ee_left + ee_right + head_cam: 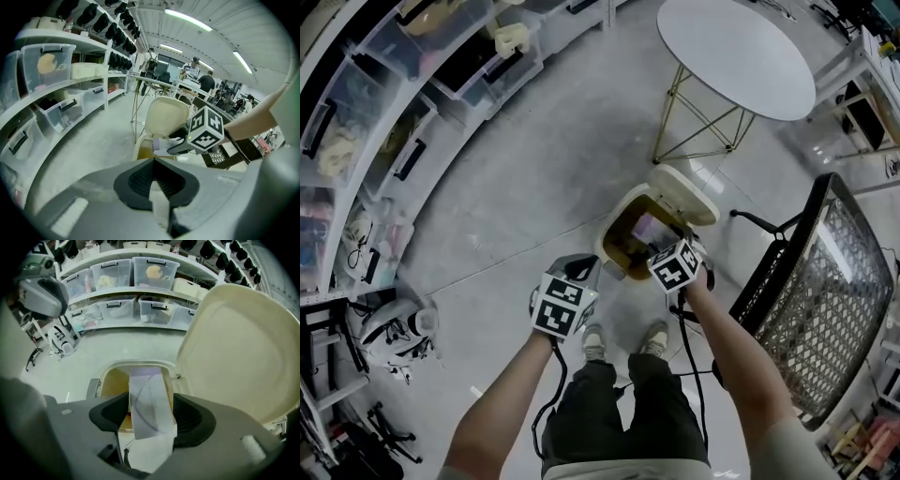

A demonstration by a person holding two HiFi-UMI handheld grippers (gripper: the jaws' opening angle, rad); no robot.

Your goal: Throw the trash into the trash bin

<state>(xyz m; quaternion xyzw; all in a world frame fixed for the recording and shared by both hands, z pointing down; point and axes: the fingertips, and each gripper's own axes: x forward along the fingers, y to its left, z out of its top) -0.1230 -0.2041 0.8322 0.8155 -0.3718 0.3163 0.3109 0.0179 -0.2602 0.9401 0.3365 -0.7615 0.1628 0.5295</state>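
Right gripper [150, 416] clamps the paper trash [145, 387] right over the trash bin [112, 367], lid [234, 348] flipped up for the drop, while the left gripper [154, 180] hangs closed and empty beside the bin.

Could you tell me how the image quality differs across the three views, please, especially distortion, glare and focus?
Head view: evenly lit and fairly sharp, the shelving appears bowed. Left gripper view: strong fisheye, black corners, ceiling lights blown out. Right gripper view: the paper soft up close, the bin lid bulging.
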